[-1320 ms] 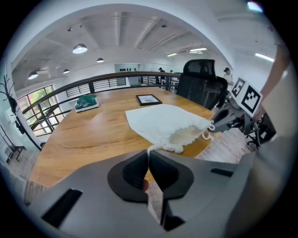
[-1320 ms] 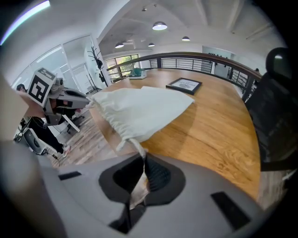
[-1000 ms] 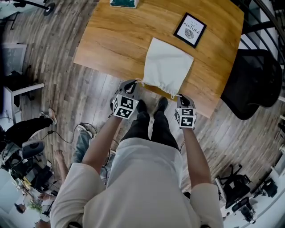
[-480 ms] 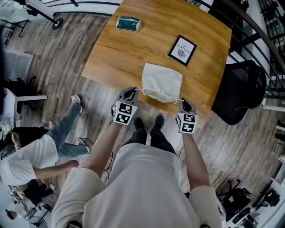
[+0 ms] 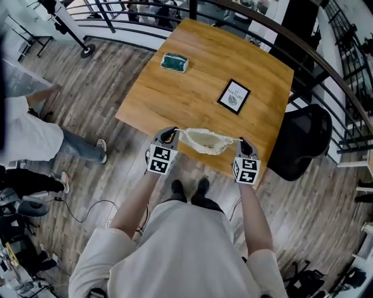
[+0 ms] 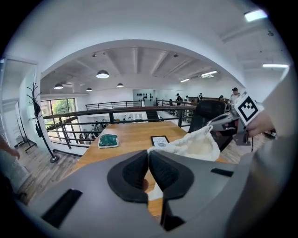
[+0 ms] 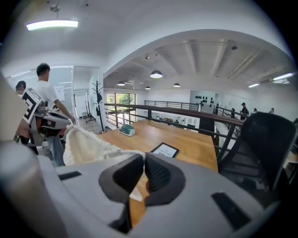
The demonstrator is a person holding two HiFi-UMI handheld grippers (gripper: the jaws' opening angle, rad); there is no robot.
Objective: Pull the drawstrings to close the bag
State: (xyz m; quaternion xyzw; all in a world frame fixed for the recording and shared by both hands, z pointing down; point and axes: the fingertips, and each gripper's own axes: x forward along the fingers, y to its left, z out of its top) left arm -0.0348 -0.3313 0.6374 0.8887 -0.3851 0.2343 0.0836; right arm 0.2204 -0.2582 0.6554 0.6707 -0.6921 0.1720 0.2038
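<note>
A cream drawstring bag [image 5: 205, 140] hangs gathered between my two grippers at the near edge of the wooden table [image 5: 175, 93]. My left gripper [image 5: 169, 135] is shut on the bag's left drawstring; in the left gripper view the bag [image 6: 195, 145] stretches off to the right from the closed jaws [image 6: 148, 163]. My right gripper [image 5: 241, 142] is shut on the right drawstring, and in its own view the bag [image 7: 86, 145] stretches to the left from the closed jaws [image 7: 144, 168]. The cords run taut and the bag's mouth is bunched.
A framed card reading NATURE [image 5: 233, 96] and a green packet [image 5: 174, 62] lie on the table. A black chair [image 5: 300, 139] stands right of the table, with a railing [image 5: 245, 13] behind it. A person in a white shirt [image 5: 29, 135] stands at the left.
The bag has been lifted off the table and drawn flat between the grippers, which moved apart; its mouth has gathered. The bystander moved to the left and the camera view shifted up the room.
</note>
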